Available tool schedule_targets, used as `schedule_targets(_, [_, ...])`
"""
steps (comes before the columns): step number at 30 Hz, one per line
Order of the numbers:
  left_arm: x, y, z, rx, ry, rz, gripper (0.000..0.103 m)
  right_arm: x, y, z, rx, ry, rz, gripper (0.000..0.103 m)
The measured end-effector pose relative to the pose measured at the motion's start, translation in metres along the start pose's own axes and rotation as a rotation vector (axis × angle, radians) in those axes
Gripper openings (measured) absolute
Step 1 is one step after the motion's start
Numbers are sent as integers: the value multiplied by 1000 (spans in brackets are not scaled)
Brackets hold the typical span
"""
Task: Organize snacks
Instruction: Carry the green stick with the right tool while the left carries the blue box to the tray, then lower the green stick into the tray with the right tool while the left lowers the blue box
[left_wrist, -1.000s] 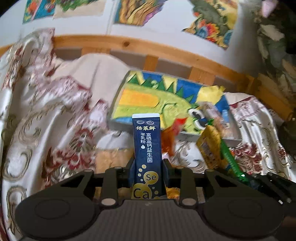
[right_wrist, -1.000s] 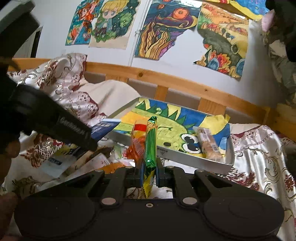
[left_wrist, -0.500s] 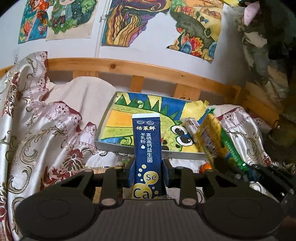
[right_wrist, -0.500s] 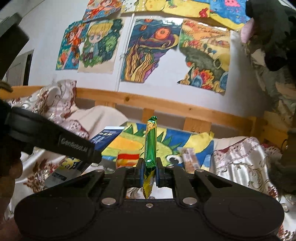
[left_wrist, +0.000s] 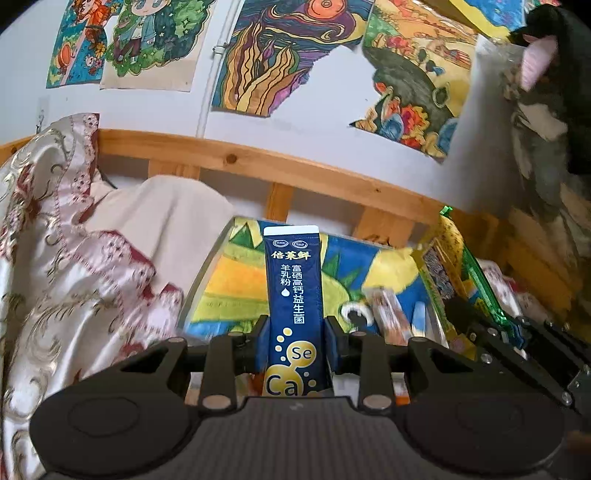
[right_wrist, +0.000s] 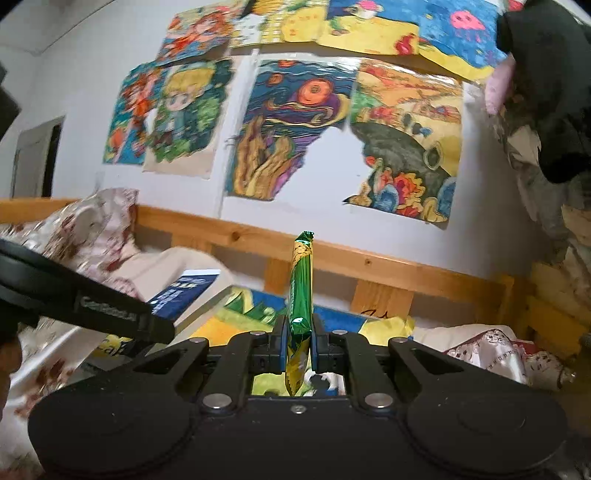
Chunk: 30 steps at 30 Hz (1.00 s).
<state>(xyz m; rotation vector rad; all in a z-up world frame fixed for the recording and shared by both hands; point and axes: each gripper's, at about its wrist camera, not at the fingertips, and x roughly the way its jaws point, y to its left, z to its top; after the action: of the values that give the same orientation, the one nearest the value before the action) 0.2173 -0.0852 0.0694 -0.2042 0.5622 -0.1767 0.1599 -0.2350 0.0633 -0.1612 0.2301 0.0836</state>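
The left gripper (left_wrist: 295, 343) squeezes the tall blue packet (left_wrist: 293, 295), the right gripper (right_wrist: 298, 341) pinches the green snack stick (right_wrist: 301, 291), both standing up, and the tray (left_wrist: 229, 280) sits just ahead below them.

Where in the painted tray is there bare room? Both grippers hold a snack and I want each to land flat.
The tray is bare over its left and middle, the yellow and green painting behind the blue sachet. Its right end is crowded: a wrapped bar lies there, beside the green packet held by the right gripper. The near edge is hidden by the left gripper.
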Motion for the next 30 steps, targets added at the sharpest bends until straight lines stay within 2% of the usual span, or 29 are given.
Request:
schedule_targets(3, [24,-8,14,-7,9,-6,33,23,-14,-2,55,-6,-15,12])
schedule_targets(9, [85,-23,36,-58,113,-61,33,68,-35,-20,161,29,-6,12])
schedule_targets(13, [122,-34,41,-70,141,-65,33,93,-38,-34,145,46,3,12])
schedule_targets(22, [192,-44,30,-124,192,0,33,129,-50,-73,194,138,28,12])
schedule_targets(30, [214,-44,12,-78,234,38,34,144,-50,-91,226,197,61,12])
